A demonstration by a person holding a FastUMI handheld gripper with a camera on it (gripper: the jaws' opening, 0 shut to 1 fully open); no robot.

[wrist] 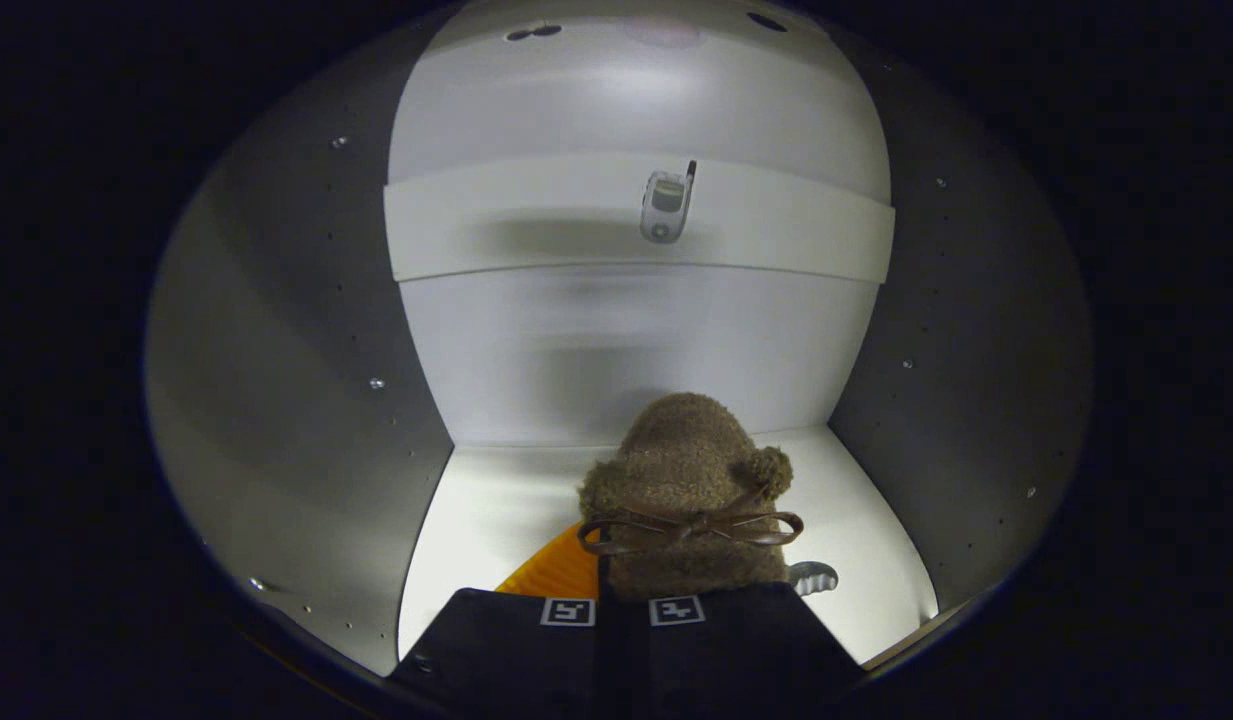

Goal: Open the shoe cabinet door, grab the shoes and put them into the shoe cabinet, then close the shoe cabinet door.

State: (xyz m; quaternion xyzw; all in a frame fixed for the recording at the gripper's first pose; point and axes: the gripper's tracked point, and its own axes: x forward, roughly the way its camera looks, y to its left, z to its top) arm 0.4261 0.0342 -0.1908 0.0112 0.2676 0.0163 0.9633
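One fuzzy brown shoe (684, 490) (with a thin bow) is clamped in the tongs (622, 608), held inside the smooth white cabinet (496, 510), above its floor. An orange ribbed piece (556, 572) is seen beneath.

The shoe (684, 470) looks like rough, curly fleece, matt and woolly, with a thin, smooth leather-like bow (692, 527) tied across it. The gripper (622, 600), its fingers pressed together on the shoe, looks matt and hard. The shoe cabinet (306, 400) walls look smooth, slightly sheeny painted board with small metal studs
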